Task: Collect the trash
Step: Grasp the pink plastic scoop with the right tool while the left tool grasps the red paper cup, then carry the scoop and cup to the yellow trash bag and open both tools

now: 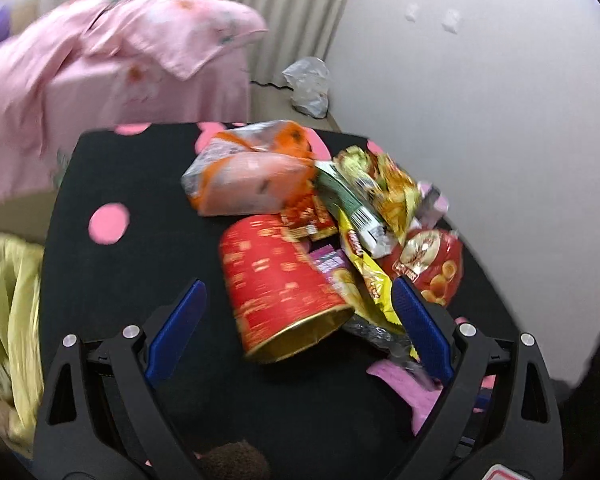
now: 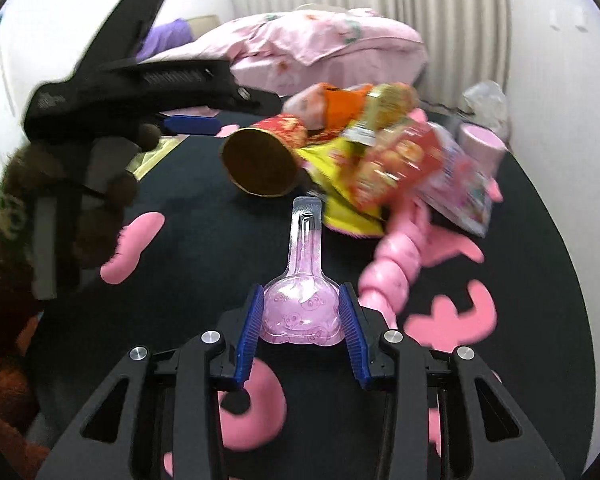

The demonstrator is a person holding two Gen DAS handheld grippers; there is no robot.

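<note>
Right gripper (image 2: pixel 302 312) has a clear pink blister pack (image 2: pixel 300 304) between its jaws, half open, both blue pads at the pack's wide end and looking to touch its sides; the narrow neck sticks forward over the black surface (image 2: pixel 204 216). Left gripper (image 1: pixel 296 312) is wide open and empty, jaws straddling the gold rim of a red cup (image 1: pixel 276 280) lying on its side, pads clear of it. The rest of the trash sits heaped on the surface just past the cup: orange bag (image 1: pixel 248 176), yellow wrapper (image 1: pixel 368 276), green pack (image 1: pixel 348 196), red snack bag (image 1: pixel 432 264). A pink bead string (image 2: pixel 396 256) and a pink cup (image 2: pixel 482 148) lie at the right of the heap. Risks, as I judge them: the pack is thin curved plastic, so a light pinch may let it slip or pop out, and a hard one will crush it. The cup is round and on its side, so it can roll off if one pad lands first. Its rim rests against the wrappers, so a grab may drag them along or scatter them. Both views are blurred, so contact is hard to confirm.
</note>
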